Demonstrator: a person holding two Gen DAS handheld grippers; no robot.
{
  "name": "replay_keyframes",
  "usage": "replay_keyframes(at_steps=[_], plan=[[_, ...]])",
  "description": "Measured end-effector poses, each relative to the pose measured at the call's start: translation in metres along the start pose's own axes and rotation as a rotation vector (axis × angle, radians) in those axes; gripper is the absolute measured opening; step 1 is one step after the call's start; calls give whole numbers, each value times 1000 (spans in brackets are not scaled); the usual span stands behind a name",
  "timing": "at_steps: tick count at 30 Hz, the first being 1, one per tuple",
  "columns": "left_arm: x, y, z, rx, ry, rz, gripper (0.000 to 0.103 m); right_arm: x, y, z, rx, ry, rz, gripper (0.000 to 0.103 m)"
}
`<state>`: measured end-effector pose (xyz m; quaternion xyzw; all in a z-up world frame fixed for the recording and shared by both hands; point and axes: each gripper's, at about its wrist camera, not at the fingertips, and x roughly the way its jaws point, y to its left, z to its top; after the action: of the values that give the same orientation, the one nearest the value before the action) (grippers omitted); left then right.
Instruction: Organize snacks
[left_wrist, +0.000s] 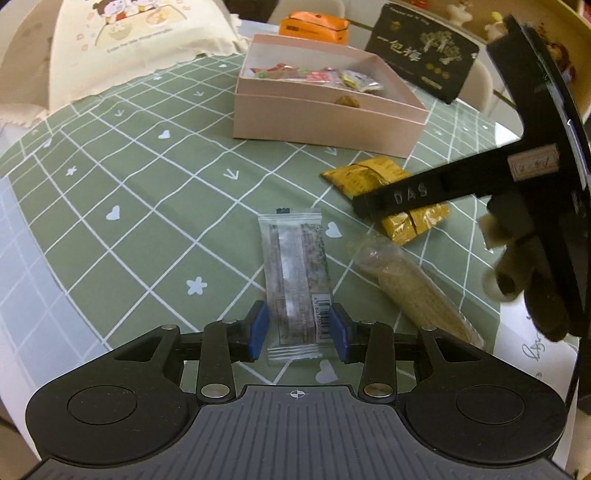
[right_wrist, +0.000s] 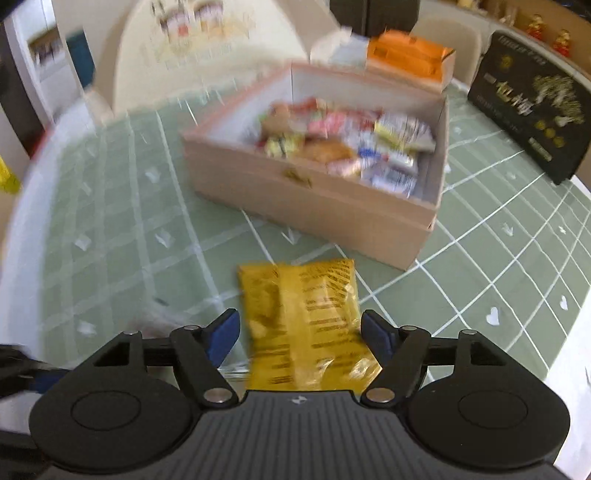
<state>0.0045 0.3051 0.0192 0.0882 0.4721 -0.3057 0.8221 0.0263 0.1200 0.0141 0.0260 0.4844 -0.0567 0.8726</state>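
— So, which step are we at?

— Picking up, on both sides, I'd say. Starting at the left: the left hand-held gripper (left_wrist: 298, 330) has its blue pads either side of a long clear-wrapped snack bar (left_wrist: 294, 284) lying flat on the table (left_wrist: 147, 206). The pads sit at the wrapper's edges, near its lower end; I cannot tell whether they are pressing it yet.

— And what's to its right?

— Just beside the bar lies a tapered clear sleeve of pale crumbly biscuit (left_wrist: 413, 291), then a yellow foil packet (left_wrist: 364, 177), crinkled and glossy. In the left wrist view the right hand-held gripper's dark body crosses over that packet.

— So the right one is on the yellow packet?

— It straddles it. The right hand-held gripper (right_wrist: 299, 334) is spread wide, with the packet (right_wrist: 306, 325) between its fingers and a gap showing on each side, so nothing is gripped there.

— Where does it all go?

— Most likely the pink cardboard box (left_wrist: 325, 118), lid off, beyond the packets and already part-filled with small wrapped sweets.

— Next move?

— Close on each, gently, I'd judge: the film is slippery and the foil soft, so a grip near the middle would keep them from drooping. Then lift over the box's near wall. The right view is blurred, so finer detail is lost.
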Motion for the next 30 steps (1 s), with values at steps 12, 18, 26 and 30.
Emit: replay_keyframes(at_steps=[12,18,26,30], plan=[[10,-13,11,5,2,49,48,-73,-31,-58,10,-28,130,56],[19,-31,15,110,0,109,48,-93,-43,-80,41,-42,111,56],[-22,-31,1,81,-124,81,5,-119,-53,-106,108,-71,86,56],[-73,-35,56,94,-302,26,9,-128,-59,-111,118,-93,48,56]])
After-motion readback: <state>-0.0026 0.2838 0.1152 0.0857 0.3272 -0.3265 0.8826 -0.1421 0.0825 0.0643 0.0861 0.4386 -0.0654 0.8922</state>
